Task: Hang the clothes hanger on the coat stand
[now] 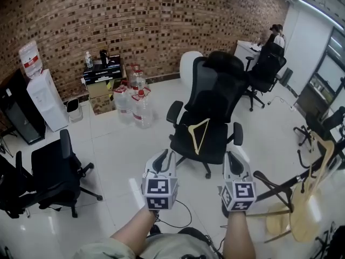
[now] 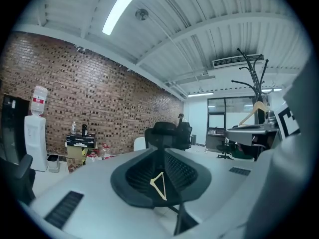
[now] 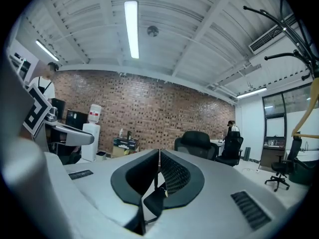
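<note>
Both the left gripper [image 1: 163, 158] and right gripper [image 1: 235, 158] have their jaws apart with nothing between them. The wooden clothes hanger [image 1: 199, 134] lies on the black office chair's [image 1: 213, 90] seat just ahead, well apart from the coat stand [image 1: 272, 181] at the right.

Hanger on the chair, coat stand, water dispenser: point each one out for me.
hanger [image 1: 202, 137], head view, on its right-hand arm.
coat stand [image 2: 257, 89], left gripper view, on the black pole below the hooks.
water dispenser [image 1: 47, 100], head view, on the white body.
</note>
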`<state>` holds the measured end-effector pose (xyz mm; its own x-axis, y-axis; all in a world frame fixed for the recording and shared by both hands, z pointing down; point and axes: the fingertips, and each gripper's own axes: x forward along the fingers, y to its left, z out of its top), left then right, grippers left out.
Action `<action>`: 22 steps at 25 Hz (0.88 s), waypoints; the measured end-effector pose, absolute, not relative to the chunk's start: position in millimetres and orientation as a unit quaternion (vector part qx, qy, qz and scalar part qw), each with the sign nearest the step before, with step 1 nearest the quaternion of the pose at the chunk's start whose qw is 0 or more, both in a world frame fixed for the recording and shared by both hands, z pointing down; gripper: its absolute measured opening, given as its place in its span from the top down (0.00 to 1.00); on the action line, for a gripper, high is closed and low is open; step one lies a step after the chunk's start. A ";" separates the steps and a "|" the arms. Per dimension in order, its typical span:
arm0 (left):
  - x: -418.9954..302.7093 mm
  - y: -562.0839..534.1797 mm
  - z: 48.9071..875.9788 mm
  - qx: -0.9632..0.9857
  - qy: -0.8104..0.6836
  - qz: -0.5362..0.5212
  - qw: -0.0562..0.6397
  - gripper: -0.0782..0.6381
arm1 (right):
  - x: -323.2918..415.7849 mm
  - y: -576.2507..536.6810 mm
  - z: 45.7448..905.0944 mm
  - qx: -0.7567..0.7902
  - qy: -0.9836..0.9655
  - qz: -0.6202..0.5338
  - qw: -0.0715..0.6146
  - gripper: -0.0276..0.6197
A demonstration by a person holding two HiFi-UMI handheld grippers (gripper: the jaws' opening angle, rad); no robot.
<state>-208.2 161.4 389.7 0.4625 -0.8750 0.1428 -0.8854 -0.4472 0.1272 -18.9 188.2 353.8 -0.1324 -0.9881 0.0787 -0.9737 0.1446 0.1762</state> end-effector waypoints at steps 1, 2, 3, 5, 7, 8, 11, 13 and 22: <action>-202.1 154.2 392.3 0.852 -0.515 0.030 0.092 0.80 | -14.9 180.8 355.3 0.653 -0.751 -0.040 0.087 0.98; -196.1 148.0 394.8 0.852 -0.514 0.031 0.091 0.80 | -10.8 173.8 357.1 0.652 -0.752 -0.040 0.086 0.98; -190.4 142.1 397.4 0.852 -0.515 0.032 0.090 0.80 | -7.0 166.9 359.6 0.651 -0.754 -0.040 0.084 0.98; -178.5 129.7 402.8 0.851 -0.517 0.037 0.087 0.80 | 2.4 152.1 366.8 0.647 -0.758 -0.037 0.081 0.98; -162.7 114.6 408.6 0.850 -0.517 0.047 0.085 0.80 | 16.1 132.9 375.8 0.644 -0.761 -0.030 0.079 0.98; -153.4 105.5 411.0 0.850 -0.518 0.052 0.084 0.80 | 24.3 121.0 380.3 0.642 -0.763 -0.027 0.078 0.98; -118.6 72.9 412.8 0.845 -0.526 0.057 0.080 0.80 | 54.4 80.5 388.0 0.629 -0.772 -0.028 0.085 0.98; -95.7 53.7 413.4 0.841 -0.532 0.059 0.080 0.80 | 73.8 56.7 391.9 0.620 -0.779 -0.031 0.094 0.98; -58.6 -49.0 436.5 0.843 -0.525 0.067 0.097 0.80 | 99.8 -49.6 426.0 0.611 -0.781 -0.016 0.124 0.98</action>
<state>-58.6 -49.0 436.5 0.4392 -0.8725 0.2139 -0.8983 -0.4293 0.0933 99.8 -49.6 426.0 -0.2213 -0.9593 0.1753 -0.9516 0.2518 0.1765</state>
